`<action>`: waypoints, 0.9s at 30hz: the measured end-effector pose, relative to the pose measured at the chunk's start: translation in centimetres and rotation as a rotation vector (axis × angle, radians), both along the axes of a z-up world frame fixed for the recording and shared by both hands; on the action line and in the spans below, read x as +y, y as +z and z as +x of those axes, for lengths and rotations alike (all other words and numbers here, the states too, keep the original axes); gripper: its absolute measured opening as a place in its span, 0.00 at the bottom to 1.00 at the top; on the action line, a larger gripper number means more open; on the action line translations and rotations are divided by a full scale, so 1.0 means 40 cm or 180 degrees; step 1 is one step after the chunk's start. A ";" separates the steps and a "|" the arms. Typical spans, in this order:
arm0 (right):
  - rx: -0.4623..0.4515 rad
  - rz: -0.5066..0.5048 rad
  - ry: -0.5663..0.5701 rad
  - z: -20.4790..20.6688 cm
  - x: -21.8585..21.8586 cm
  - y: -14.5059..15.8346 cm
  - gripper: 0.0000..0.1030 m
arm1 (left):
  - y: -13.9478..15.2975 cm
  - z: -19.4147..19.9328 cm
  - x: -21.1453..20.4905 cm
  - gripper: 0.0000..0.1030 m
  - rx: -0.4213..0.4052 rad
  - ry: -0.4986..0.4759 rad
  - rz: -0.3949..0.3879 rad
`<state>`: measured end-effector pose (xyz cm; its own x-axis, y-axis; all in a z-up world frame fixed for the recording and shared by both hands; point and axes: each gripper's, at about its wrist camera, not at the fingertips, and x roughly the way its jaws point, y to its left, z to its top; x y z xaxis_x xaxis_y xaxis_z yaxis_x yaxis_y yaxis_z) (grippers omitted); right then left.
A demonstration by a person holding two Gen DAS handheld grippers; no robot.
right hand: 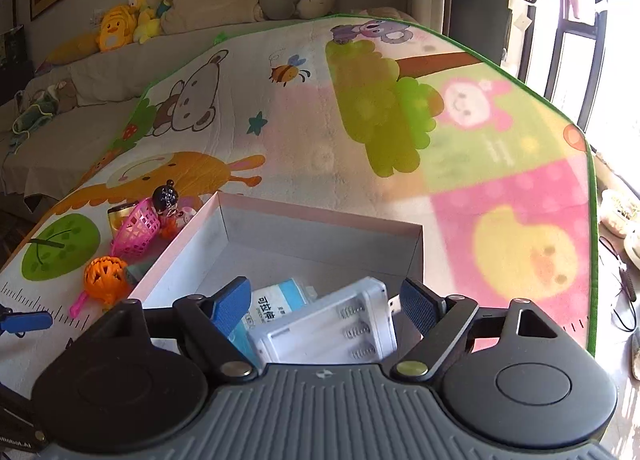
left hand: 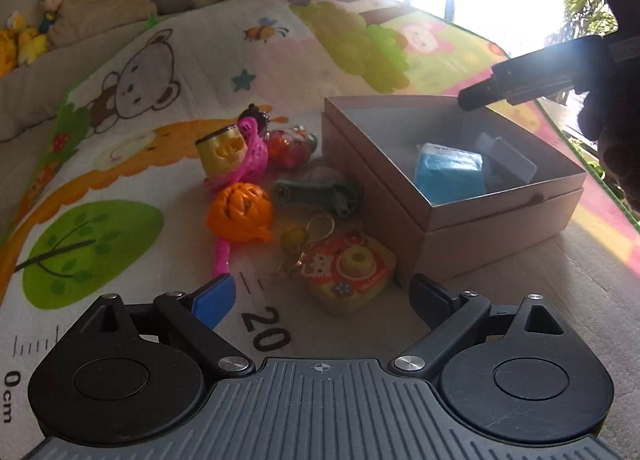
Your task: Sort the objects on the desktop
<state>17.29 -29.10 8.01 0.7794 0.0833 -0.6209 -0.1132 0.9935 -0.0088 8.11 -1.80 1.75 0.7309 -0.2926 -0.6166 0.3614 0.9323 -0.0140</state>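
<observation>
Desktop objects lie loose on a cartoon-printed play mat (left hand: 224,60); whether a table carries the mat cannot be told. Listed from left to right in the left wrist view:

1. A gold cylindrical piece (left hand: 220,152) stands touching a pink mesh basket (left hand: 254,156), with a dark beaded charm (left hand: 254,116) just behind the basket.
2. An orange ball-shaped toy (left hand: 240,212) lies in front of the basket, on top of a pink handle (left hand: 222,256).
3. An orange-red figure toy (left hand: 286,146) sits to the right of the basket.
4. A grey-green lever-shaped part (left hand: 316,192) lies just beside the box wall.
5. A yellow bead keyring (left hand: 298,244) touches a square orange-and-yellow toy camera (left hand: 348,272), which lies nearest the camera, near the mat's printed ruler edge.
6. An open cardboard box (left hand: 500,220) stands to the right of the group. It contains a blue packet (left hand: 448,172) and a white battery holder (left hand: 512,160).

Left hand-held gripper (left hand: 320,296): jaws wide apart, nothing between them, positioned above the toy camera.

Right hand-held gripper (right hand: 324,304): jaws wide apart, positioned above the box (right hand: 320,228). The battery holder (right hand: 332,328) lies in the box below the gap between the fingers; the pads do not press on it. In the left wrist view this gripper's dark finger (left hand: 520,80) shows above the far right corner of the box.
</observation>
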 end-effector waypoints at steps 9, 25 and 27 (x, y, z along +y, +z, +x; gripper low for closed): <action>-0.0059 0.0081 0.0182 0.027 0.069 0.039 0.89 | -0.030 0.051 -0.066 0.83 -0.0012 -0.0367 0.0217; 0.0337 -0.0056 0.1451 0.020 0.442 -0.013 0.67 | -0.010 -0.158 0.038 0.55 0.0258 -0.0545 -0.0223; 0.0355 -0.0218 0.1417 0.044 0.492 -0.048 0.67 | -0.008 -0.174 0.056 0.64 0.0261 -0.0439 -0.0244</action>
